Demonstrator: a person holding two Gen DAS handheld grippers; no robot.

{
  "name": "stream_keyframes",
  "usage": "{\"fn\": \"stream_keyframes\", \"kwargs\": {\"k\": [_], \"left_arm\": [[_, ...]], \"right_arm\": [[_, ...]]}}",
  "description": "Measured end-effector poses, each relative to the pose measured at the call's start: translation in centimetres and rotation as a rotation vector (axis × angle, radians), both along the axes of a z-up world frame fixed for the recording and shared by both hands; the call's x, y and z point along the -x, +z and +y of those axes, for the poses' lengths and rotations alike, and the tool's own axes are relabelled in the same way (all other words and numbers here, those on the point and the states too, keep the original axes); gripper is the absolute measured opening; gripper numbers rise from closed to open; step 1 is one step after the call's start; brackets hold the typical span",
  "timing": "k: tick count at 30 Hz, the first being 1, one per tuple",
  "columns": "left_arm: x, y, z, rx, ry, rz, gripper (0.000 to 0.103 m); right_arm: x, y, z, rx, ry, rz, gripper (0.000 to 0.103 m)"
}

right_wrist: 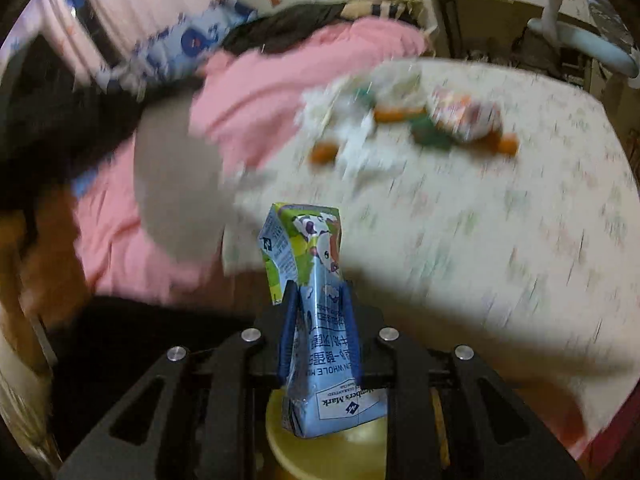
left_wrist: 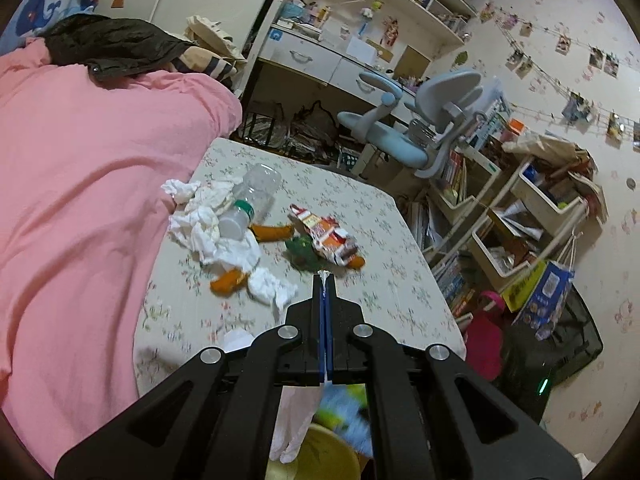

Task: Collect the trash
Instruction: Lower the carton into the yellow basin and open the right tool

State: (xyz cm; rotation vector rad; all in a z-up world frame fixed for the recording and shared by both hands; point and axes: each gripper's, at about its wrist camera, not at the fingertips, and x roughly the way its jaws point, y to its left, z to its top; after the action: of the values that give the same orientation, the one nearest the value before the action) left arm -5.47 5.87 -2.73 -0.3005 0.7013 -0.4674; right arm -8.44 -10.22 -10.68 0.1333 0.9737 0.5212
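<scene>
My right gripper point(right_wrist: 318, 286) is shut on a squashed blue and green milk carton point(right_wrist: 312, 272), held above a yellow bin point(right_wrist: 320, 452) off the table's near edge. My left gripper point(left_wrist: 325, 276) is shut on a thin white bag edge point(left_wrist: 292, 424) that hangs over the same yellow bin point(left_wrist: 316, 456). On the floral table point(left_wrist: 380, 280) lie crumpled white tissues point(left_wrist: 208, 224), a clear plastic bottle point(left_wrist: 252, 200), a crushed red and white carton point(left_wrist: 328, 240), orange peel pieces point(left_wrist: 228, 280) and a green wrapper point(left_wrist: 300, 248).
A pink blanket point(left_wrist: 80, 200) covers the bed left of the table. A blue desk chair point(left_wrist: 420, 120), bookshelves and storage bins point(left_wrist: 520, 216) stand beyond the table at right. A black bin point(left_wrist: 552, 352) sits on the floor at right.
</scene>
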Motion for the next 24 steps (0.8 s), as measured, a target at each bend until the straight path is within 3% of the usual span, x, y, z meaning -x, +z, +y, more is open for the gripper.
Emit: {"fn": "stream_keyframes", "kwargs": {"k": [8, 11, 18, 24], "left_arm": [[4.9, -0.4, 0.1, 0.002, -0.027, 0.026, 0.001], [6.5, -0.6, -0.3, -0.002, -0.046, 0.038, 0.001], [9.9, -2.2, -1.9, -0.012, -0.100, 0.082, 0.001], [12.2, -4.8, -3.8, -0.045, -0.158, 0.139, 0.001]], "right_arm": [[4.3, -5.5, 3.0, 0.140, 0.084, 0.157, 0.025], [4.3, -6.1, 2.7, 0.154, 0.059, 0.172, 0.034], [4.7, -4.1, 0.1, 0.190, -0.140, 0.043, 0.065], [4.9, -1.8, -1.9, 0.341, -0.346, -0.113, 0.086]]}}
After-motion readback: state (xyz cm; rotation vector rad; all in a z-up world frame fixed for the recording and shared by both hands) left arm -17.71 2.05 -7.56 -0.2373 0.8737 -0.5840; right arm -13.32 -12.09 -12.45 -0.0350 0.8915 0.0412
